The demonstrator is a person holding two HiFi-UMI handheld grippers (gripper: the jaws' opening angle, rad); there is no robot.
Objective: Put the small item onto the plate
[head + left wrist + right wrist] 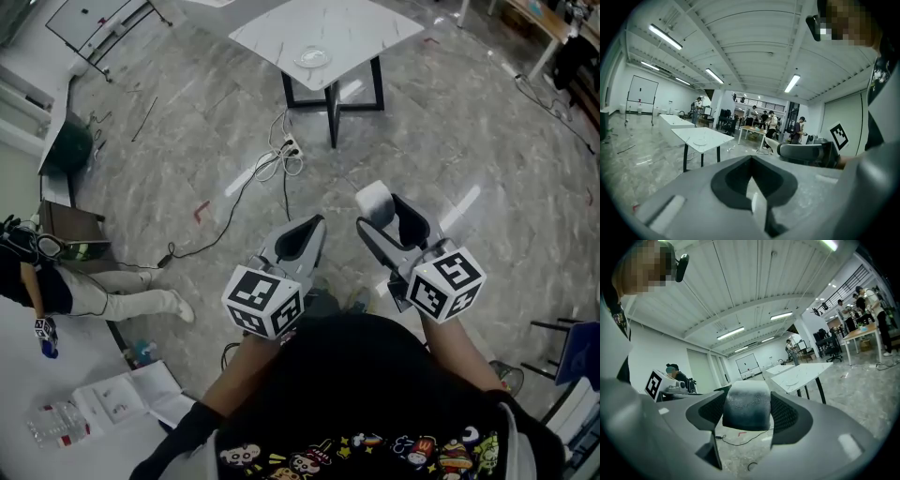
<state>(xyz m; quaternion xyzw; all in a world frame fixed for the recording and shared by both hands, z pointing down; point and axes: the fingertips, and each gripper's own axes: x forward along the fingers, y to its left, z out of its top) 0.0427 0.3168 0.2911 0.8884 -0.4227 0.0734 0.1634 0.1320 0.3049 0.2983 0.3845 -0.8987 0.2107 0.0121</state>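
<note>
A small grey block with a whitish top [746, 404] sits clamped between the pads of my right gripper [747, 414]; in the head view the same block [374, 199] sticks out of the right gripper [384, 217] held at waist height. My left gripper [302, 236] is beside it, shut with nothing in it, its jaws meeting in the left gripper view [752, 182]. The plate [312, 56] lies on a white marble table [366, 26] well ahead of both grippers, also seen as a plate [700, 142] and a plate [791, 381].
A power strip with cables [286, 155] lies on the floor between me and the table. A person [89, 286] sits at the left by a white desk [37, 375] with bottles. A chair [572, 356] stands at the right. More people and tables are farther back.
</note>
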